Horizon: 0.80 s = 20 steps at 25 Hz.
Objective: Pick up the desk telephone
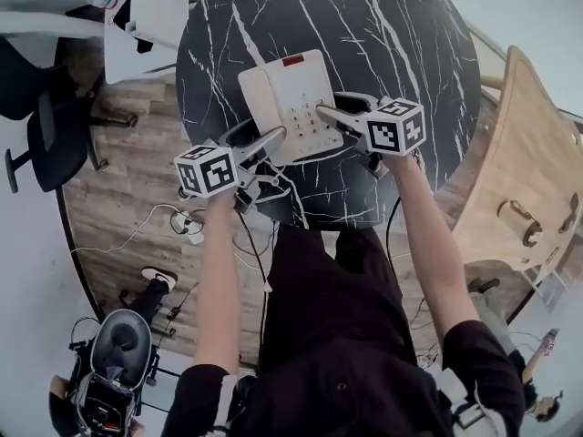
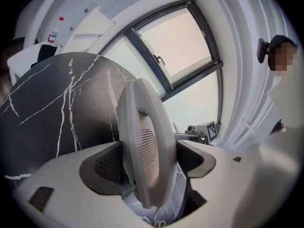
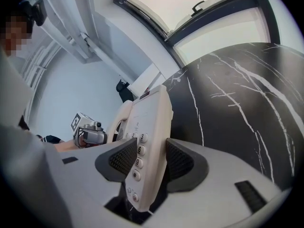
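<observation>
A white desk telephone [image 1: 291, 98] with a keypad and a red label lies face up on the round black marble table [image 1: 383, 35]. My left gripper [image 1: 273, 139] is at its near left side. In the left gripper view the handset [image 2: 145, 146] stands between the pads, both against it, and my left gripper [image 2: 147, 160] is shut on it. My right gripper [image 1: 332, 107] is at the phone's right edge. In the right gripper view the keypad side of the telephone [image 3: 152, 122] sits between the pads, with my right gripper [image 3: 151, 158] shut on it. Whether the phone still touches the table I cannot tell.
A black office chair [image 1: 55, 126] stands left of the table, and a white desk [image 1: 146, 16] is at the back left. A curved wooden piece [image 1: 528, 180] stands to the right. Cables [image 1: 182, 221] lie on the wood floor below the table's near edge.
</observation>
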Each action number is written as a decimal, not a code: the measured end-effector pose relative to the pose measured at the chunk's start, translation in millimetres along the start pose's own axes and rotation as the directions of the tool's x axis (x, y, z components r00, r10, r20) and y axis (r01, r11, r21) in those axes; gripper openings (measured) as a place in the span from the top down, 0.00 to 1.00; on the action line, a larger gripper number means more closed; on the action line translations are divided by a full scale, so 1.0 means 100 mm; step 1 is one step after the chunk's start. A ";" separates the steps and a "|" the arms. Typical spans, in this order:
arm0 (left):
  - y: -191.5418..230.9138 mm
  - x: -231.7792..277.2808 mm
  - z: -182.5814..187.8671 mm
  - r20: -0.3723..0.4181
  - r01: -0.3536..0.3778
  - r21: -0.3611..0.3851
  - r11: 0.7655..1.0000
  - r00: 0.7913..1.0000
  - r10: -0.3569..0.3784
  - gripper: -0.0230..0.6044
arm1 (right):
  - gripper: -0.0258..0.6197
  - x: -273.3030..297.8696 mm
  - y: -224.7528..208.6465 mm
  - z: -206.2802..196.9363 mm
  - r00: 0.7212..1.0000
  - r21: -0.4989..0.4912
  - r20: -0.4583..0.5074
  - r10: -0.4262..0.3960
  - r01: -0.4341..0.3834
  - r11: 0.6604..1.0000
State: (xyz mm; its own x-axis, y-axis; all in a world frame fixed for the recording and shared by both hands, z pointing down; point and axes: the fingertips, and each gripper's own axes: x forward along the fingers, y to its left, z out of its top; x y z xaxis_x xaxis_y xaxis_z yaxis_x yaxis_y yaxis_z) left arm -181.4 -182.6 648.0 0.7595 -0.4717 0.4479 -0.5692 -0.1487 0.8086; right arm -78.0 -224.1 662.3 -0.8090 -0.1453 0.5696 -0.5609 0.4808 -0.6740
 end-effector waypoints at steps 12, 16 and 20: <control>-1.07 -0.05 0.36 0.060 0.000 0.187 0.982 0.998 -0.012 0.38 | 0.64 -0.94 0.35 0.42 0.990 -0.046 0.139 0.003 0.004 0.999; -1.51 -0.04 0.42 0.124 -0.017 0.235 0.972 0.992 -0.012 0.39 | 0.64 -1.34 0.46 0.59 0.980 -0.100 0.201 0.015 0.006 0.995; -1.93 -0.04 0.36 0.152 -0.025 0.283 0.959 0.988 -0.019 0.39 | 0.64 -1.77 0.61 0.67 0.969 -0.171 0.245 0.030 0.012 0.985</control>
State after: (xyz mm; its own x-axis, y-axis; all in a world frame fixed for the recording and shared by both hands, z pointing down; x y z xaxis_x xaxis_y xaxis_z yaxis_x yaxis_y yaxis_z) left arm -86.0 -182.8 476.4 0.7135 -0.5957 0.3688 -0.6537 -0.3766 0.6563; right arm 19.0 -226.6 488.7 -0.8440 -0.3378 0.4167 -0.5326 0.6196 -0.5765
